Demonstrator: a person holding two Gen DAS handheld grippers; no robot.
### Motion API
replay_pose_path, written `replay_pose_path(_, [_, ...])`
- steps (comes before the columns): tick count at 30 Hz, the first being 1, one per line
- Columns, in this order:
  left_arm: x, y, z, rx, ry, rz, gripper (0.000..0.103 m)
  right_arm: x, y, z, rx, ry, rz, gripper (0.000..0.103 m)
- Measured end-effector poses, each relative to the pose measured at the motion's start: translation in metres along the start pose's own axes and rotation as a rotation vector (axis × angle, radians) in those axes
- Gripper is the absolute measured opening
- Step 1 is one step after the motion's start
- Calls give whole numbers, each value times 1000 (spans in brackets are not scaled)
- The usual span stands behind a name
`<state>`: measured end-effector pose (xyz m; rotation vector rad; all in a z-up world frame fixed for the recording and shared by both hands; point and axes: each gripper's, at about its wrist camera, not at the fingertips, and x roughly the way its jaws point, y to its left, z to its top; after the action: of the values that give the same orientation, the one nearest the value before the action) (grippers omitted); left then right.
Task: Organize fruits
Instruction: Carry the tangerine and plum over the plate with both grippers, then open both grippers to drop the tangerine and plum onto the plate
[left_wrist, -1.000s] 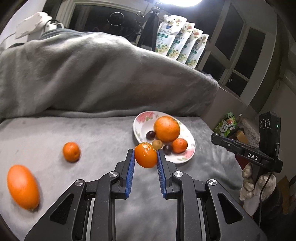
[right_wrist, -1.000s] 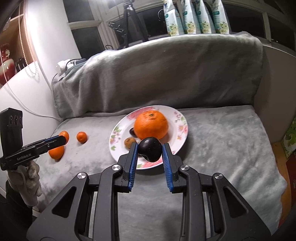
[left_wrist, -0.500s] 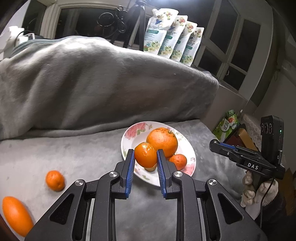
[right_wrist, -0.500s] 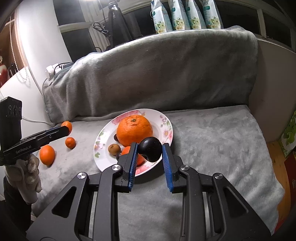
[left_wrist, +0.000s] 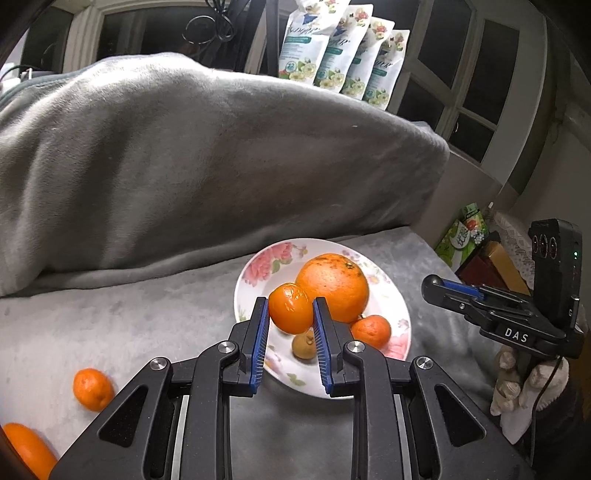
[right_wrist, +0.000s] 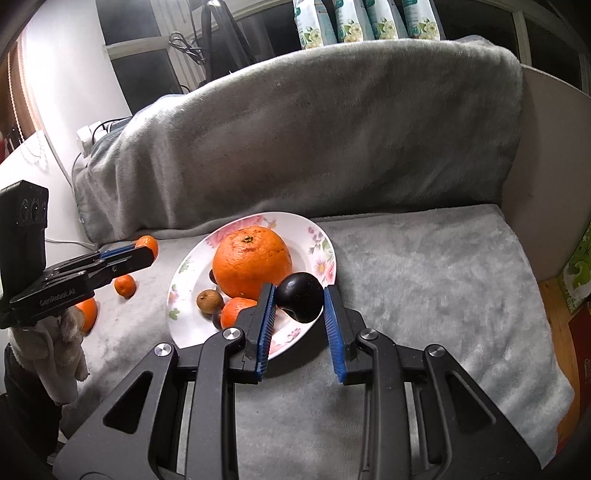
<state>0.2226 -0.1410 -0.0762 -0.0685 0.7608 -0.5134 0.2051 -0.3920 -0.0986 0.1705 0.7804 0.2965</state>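
Orange in left view: mandarin (left_wrist: 290, 308) clenched in left gripper (left_wrist: 289, 314) over plate (left_wrist: 255, 266); soft skin, light, held at its middle.
Dark in right view: plum (right_wrist: 300, 301) clenched in right gripper (right_wrist: 298, 306) at plate (right_wrist: 325, 240) edge; smooth, likely slippery.

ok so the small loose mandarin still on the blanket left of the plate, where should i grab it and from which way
Take the small mandarin across its middle, one pad on each side, coming down from above and slightly from the near side. It is round and sits alone on the soft grey blanket, clear of the plate and the other loose orange, so either side is open. A hand must first be freed.
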Motion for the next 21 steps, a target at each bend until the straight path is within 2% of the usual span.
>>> replay_pose_path(6, [11, 7, 3, -9, 19, 11, 22, 9, -2, -1, 4, 17, 7, 28])
replay_pose_path(21, [20, 8, 3, -22, 45, -19, 23, 18, -2, 0, -7, 31, 11, 28])
